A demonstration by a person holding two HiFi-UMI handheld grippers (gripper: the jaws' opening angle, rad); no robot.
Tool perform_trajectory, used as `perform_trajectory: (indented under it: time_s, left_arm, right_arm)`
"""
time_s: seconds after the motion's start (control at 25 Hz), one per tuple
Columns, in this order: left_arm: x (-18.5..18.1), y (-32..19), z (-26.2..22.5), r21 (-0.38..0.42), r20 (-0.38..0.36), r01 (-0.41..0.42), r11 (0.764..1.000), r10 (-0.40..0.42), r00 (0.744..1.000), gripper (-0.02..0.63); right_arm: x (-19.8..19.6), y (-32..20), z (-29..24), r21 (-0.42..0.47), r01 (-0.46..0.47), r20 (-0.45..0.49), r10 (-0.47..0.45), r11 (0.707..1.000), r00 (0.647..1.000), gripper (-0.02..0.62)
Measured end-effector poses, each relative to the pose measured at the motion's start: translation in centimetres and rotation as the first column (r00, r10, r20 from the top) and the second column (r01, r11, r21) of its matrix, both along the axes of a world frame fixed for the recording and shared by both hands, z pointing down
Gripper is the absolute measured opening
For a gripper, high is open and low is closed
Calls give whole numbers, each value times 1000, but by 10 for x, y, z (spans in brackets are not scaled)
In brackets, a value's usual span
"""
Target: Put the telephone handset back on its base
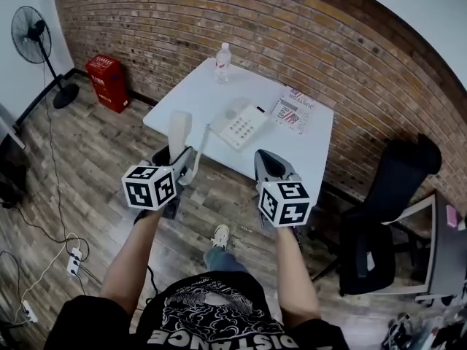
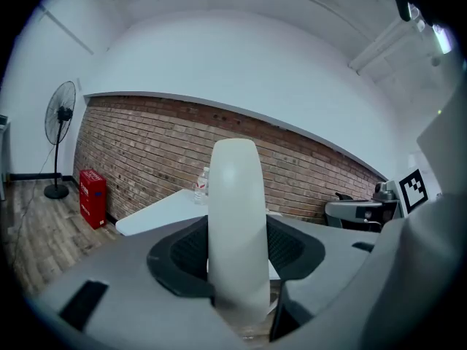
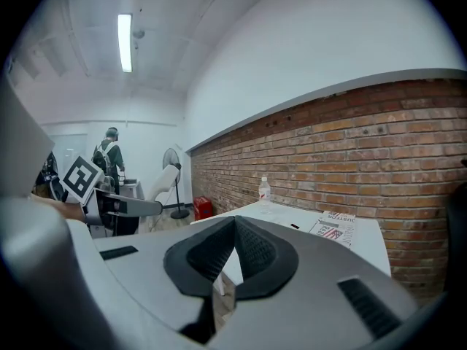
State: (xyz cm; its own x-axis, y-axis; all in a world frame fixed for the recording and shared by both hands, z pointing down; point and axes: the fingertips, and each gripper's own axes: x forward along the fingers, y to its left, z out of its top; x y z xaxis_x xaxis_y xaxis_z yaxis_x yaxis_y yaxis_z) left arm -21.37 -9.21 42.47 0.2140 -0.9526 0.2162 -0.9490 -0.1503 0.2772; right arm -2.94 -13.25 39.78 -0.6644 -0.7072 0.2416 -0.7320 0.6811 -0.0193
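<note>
The white telephone handset (image 1: 179,131) stands upright between the jaws of my left gripper (image 1: 178,160), off the near left corner of the white table (image 1: 190,93). In the left gripper view the handset (image 2: 235,217) fills the gap, and the left gripper (image 2: 237,257) is shut on it. A thin cord (image 1: 201,146) runs from it towards the white telephone base (image 1: 244,125) with keypad on the table. My right gripper (image 1: 265,159) hovers before the table's near edge; its pads (image 3: 252,250) meet at the tip with nothing between them. The right gripper view also catches the handset (image 3: 166,182) at left.
A water bottle (image 1: 222,63) stands at the table's far edge and a newspaper (image 1: 293,113) lies right of the base. A red box (image 1: 108,82) and a standing fan (image 1: 33,39) are at left, a black office chair (image 1: 387,210) at right, a power strip (image 1: 74,261) on the floor.
</note>
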Motion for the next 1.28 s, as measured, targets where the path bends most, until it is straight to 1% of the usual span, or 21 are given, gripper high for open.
perform_trajectory:
  time_s: [0.2,0.44,0.72,0.96,1.08,1.28]
  left_arm:
    - [-4,-48,7,-14,11,-20,1000,20,1000,213]
    - [-1,-128,16,-38,22,-51,998,51,998,213]
    - [9,-218,28,-90,22,-86,992,89,996,213]
    - [19,-268,46,-148,41,-127,981,134,990,213]
    - [24,-283,56,-186,60,-159,970,172,983,213]
    - [34,-297,76,-284,110,-232,930,272,956,213]
  right_arm:
    - [-8,-45,13,-18,-6,12,7,1000,1000,-3]
    - [-10,-120,25,-44,-20,15,21,999,1000,-3]
    - [-1,-205,31,-74,-40,3,40,996,999,-3]
    - [-2,-253,42,-104,-39,5,40,994,999,-3]
    - [-3,-267,48,-118,-35,5,35,992,999,-3]
    - [-8,-280,53,-130,-26,12,28,991,1000,-3]
